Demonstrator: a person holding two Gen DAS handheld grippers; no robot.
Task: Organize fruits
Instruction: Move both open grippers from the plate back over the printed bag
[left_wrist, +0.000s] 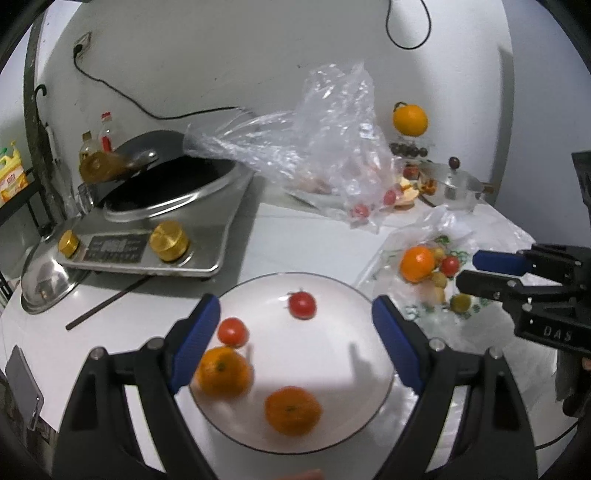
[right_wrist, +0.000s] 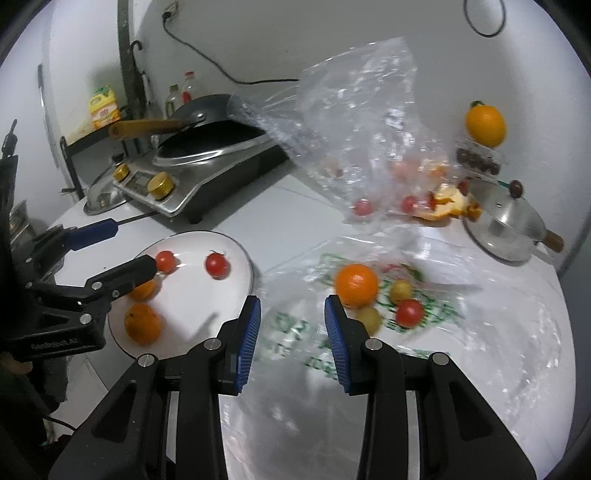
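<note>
A white plate (left_wrist: 332, 291) carries two mandarins (left_wrist: 293, 410) (left_wrist: 223, 371) and two red tomatoes (left_wrist: 302, 304) (left_wrist: 232, 331). My left gripper (left_wrist: 295, 314) hovers over the plate, jaws wide open and empty. To the right, a flat printed plastic bag (right_wrist: 424, 321) bears an orange (right_wrist: 356, 285), a red tomato (right_wrist: 409, 312) and small yellow fruits (right_wrist: 401, 290). My right gripper (right_wrist: 292, 306) hangs over the bag's left edge, just left of the orange. Its jaws stand a little apart with nothing between them.
An induction cooker (left_wrist: 155, 236) with a black wok stands at the back left. A crumpled clear bag (left_wrist: 325, 147) holding more tomatoes rises behind the plate. A steel lidded pot (right_wrist: 506, 229), orange peel (right_wrist: 447, 206) and an orange on a stand (right_wrist: 484, 124) sit back right.
</note>
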